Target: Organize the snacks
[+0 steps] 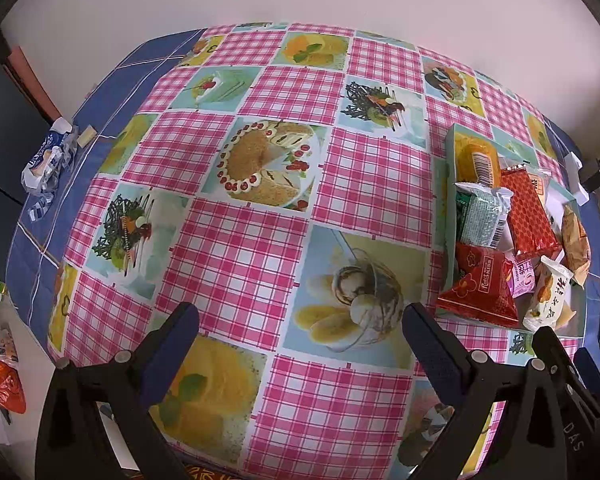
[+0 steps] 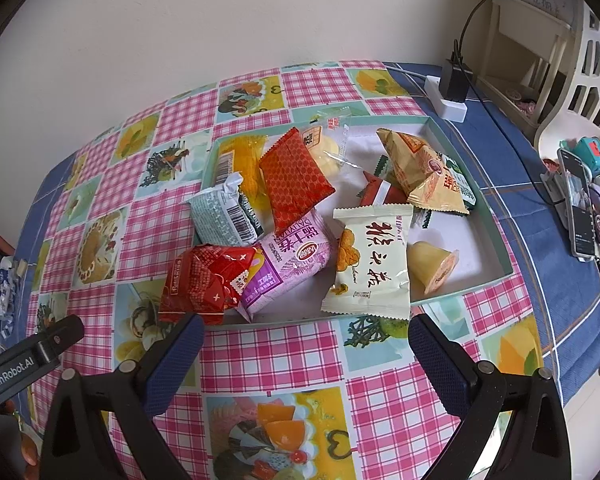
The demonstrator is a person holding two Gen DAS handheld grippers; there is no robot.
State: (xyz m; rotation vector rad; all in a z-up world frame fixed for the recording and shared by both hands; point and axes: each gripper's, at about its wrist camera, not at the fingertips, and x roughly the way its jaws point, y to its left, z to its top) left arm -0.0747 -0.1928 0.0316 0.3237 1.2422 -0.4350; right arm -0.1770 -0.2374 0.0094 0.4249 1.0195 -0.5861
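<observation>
A shallow teal-rimmed box (image 2: 496,216) on the checked tablecloth holds several snack packs: a red pack (image 2: 204,284), a purple pack (image 2: 288,264), a cream pack (image 2: 370,260), an orange-red pack (image 2: 294,180), a jelly cup (image 2: 434,266) and a tan pack (image 2: 424,172). My right gripper (image 2: 302,344) hovers open just in front of the box's near edge, nothing between its fingers. My left gripper (image 1: 300,332) stands open over bare tablecloth, left of the box (image 1: 450,160). The right gripper's fingers (image 1: 556,356) show at the left wrist view's lower right.
A crumpled blue-white wrapper (image 1: 48,164) lies at the table's far left edge. A white power strip with a black plug (image 2: 452,96) sits behind the box. A phone on a stand (image 2: 580,208) and small clutter lie at the right edge. A wall backs the table.
</observation>
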